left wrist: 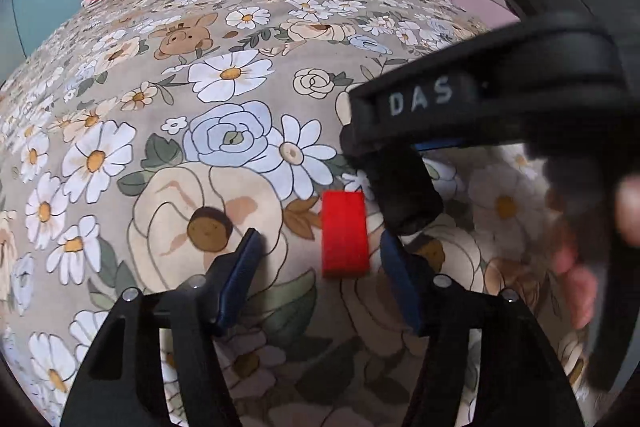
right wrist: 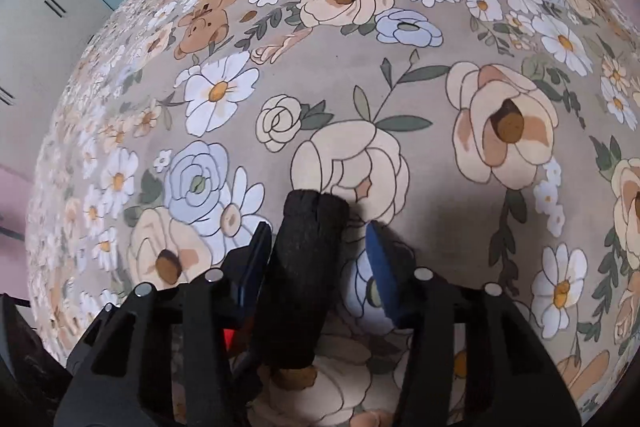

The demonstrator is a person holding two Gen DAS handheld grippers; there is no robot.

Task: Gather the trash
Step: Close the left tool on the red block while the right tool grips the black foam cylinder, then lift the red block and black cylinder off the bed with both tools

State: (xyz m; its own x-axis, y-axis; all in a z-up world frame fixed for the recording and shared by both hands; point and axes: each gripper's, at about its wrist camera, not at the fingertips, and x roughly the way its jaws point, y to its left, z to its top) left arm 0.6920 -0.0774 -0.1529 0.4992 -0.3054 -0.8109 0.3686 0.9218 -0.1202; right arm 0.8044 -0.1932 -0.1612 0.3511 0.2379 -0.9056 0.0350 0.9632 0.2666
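Left tongs [left wrist: 316, 263] half-open astride red block [left wrist: 344, 233], pads clear | right tongs [right wrist: 316, 255] narrowed round black cylinder [right wrist: 300, 275], grip uncertain | both flat on floral bed [left wrist: 224, 27], ready for pickup.

Matt printed cloth bedspread [left wrist: 248, 39]; matt red block [left wrist: 345, 233]; rough black cylinder [right wrist: 308, 259].
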